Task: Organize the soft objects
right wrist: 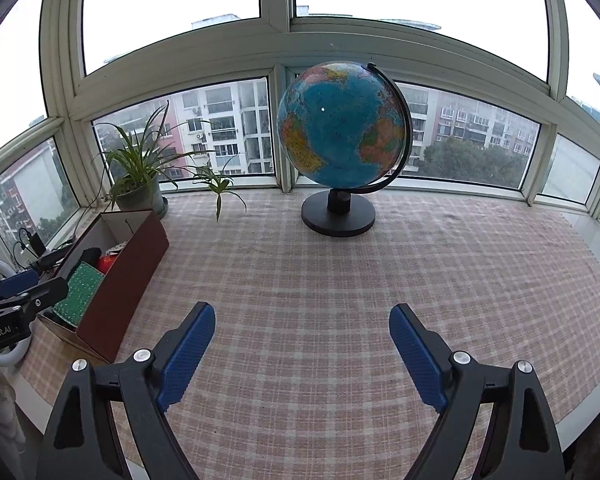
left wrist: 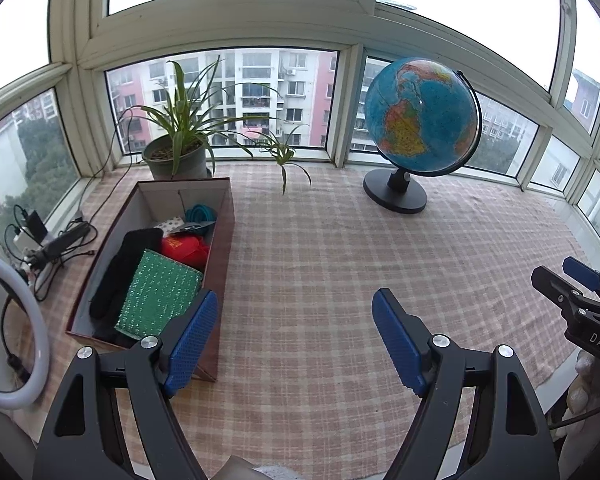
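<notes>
cloth (left wrist: pixel 320 264): checked, bare out front, so I reckon nothing's left to collect
box (left wrist: pixel 220 240): far left, holds the glove (left wrist: pixel 120 272), green pad (left wrist: pixel 158 294), red bundle (left wrist: pixel 184 250)
left gripper (left wrist: pixel 294 340): spread wide, empty
right gripper (right wrist: pixel 302 354): same, nothing between

Green sponge (left wrist: pixel 158 295), black glove (left wrist: pixel 126 266), red cloth (left wrist: pixel 184 249) fill the box (left wrist: pixel 220 236)

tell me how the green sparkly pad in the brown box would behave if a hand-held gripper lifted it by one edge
The green sparkly rectangular pad looks thin and sponge-like, so it would probably be light and sag a little rather than stay rigid. Its bumpy glittery surface likely grips the blue pads well. It leans on the black knitted glove, which may shift.
</notes>
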Demonstrator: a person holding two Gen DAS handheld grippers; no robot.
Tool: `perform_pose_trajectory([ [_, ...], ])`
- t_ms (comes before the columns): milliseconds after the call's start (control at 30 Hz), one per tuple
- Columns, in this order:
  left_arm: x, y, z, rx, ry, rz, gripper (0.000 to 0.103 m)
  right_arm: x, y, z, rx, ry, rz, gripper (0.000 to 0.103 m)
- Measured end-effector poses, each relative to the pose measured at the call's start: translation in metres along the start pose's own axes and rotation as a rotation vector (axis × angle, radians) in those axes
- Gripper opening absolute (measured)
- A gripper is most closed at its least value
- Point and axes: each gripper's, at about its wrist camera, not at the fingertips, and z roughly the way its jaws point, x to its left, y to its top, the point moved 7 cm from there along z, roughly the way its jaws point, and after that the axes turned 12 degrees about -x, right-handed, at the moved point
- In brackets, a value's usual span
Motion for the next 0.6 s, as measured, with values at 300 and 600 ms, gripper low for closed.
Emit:
perform_pose_trajectory([
  [300, 0.0, -0.001, 0.003, 0.001, 0.001, -0.002, 0.08, 0.002, -0.002, 0.005, 0.01, 0.005, 0.0, 0.086],
  [600, -0.003, -0.003, 0.008, -0.003, 0.004, 0.011, 0.08, 0.001, -0.005, 0.011, 0.019, 0.007, 0.009, 0.086],
])
